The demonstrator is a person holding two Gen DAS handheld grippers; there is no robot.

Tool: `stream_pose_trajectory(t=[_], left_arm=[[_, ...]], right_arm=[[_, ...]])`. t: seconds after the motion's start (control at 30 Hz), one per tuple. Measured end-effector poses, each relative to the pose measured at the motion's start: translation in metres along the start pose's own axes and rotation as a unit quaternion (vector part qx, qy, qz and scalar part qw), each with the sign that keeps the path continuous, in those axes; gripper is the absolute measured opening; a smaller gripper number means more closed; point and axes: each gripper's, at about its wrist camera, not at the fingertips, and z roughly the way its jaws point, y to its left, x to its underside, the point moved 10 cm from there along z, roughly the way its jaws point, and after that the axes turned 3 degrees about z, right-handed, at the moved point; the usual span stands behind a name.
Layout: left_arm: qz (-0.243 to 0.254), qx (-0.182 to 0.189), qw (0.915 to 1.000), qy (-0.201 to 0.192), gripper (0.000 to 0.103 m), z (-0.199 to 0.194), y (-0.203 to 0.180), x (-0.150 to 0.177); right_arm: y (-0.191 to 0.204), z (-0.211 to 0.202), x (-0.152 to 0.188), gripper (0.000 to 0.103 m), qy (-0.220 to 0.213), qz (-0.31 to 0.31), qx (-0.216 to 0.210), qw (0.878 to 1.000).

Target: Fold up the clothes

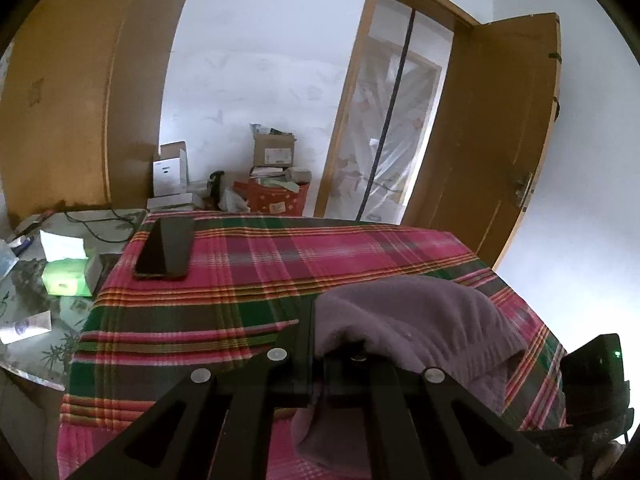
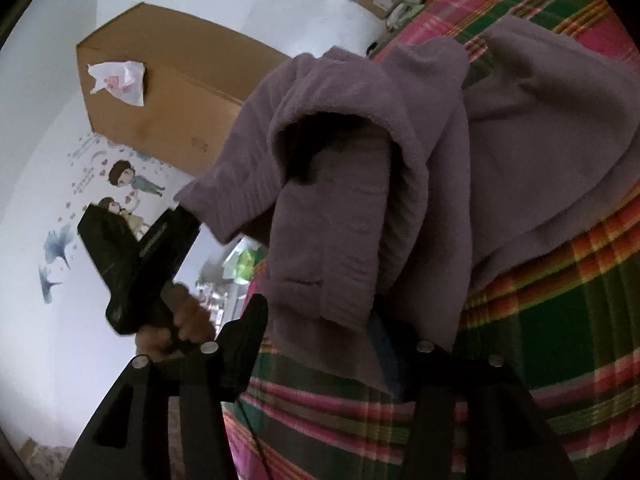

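A purple knitted garment (image 1: 416, 320) lies bunched on the pink and green plaid cloth (image 1: 280, 264). My left gripper (image 1: 316, 320) is shut on a fold of it, and the cloth drapes over the right finger. In the right wrist view the garment (image 2: 340, 200) hangs lifted, with its ribbed hem in front of me. My right gripper (image 2: 324, 312) stands wide, a flap of the garment hanging between the jaws and hiding the right finger. The left finger (image 2: 248, 340) is clear of the cloth. A hand (image 2: 180, 320) holds the left gripper's black body (image 2: 132, 256), whose tip is in the hem.
A dark phone (image 1: 164, 248) lies on the plaid cloth's far left corner. A side table (image 1: 24, 320) to the left holds a green tissue pack (image 1: 68, 276). Boxes (image 1: 276, 152) stand by the far wall beside an open door (image 1: 488, 140). A brown wardrobe (image 2: 168, 92) shows behind.
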Motion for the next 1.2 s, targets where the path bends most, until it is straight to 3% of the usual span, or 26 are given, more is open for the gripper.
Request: stream_pose_trajectory(t=[0.17,0.23,0.4,0.43,0.47,0.77,1.03,1.2], left_arm=[[-0.014,-0.011,0.9998,-0.007,0.003,-0.015,0.010,0.003],[-0.023,-0.017,0.9996,-0.008,0.003,-0.019,0.016,0.004],[-0.048,-0.028,0.9984,-0.006,0.003,-0.032,0.031,0.014],[-0.051,-0.030,0.9982,-0.006,0.003,-0.036,0.034,0.016],[-0.055,-0.032,0.9980,-0.006,0.003,-0.039,0.037,0.018],[-0.098,-0.048,0.9939,-0.018,0.002,-0.066,0.058,0.028],[-0.146,-0.079,0.9859,-0.022,0.003,-0.092,0.090,0.046],[-0.168,-0.091,0.9814,-0.014,0.003,-0.101,0.102,0.065]], right_arm=[[-0.011,0.003,-0.018,0.053,-0.013,0.071,-0.004,0.997],[-0.009,0.004,-0.024,0.041,-0.022,0.062,0.007,0.998],[0.011,0.005,-0.030,0.022,-0.036,-0.002,0.024,0.999],[0.015,0.003,-0.033,0.007,-0.043,-0.016,0.027,0.999],[0.021,0.002,-0.035,0.006,-0.051,-0.033,0.031,0.998],[0.063,0.018,-0.061,0.006,-0.072,-0.108,0.048,0.990],[0.104,0.003,-0.101,0.006,-0.112,-0.172,0.039,0.978],[0.123,0.015,-0.112,0.006,-0.109,-0.207,0.040,0.971]])
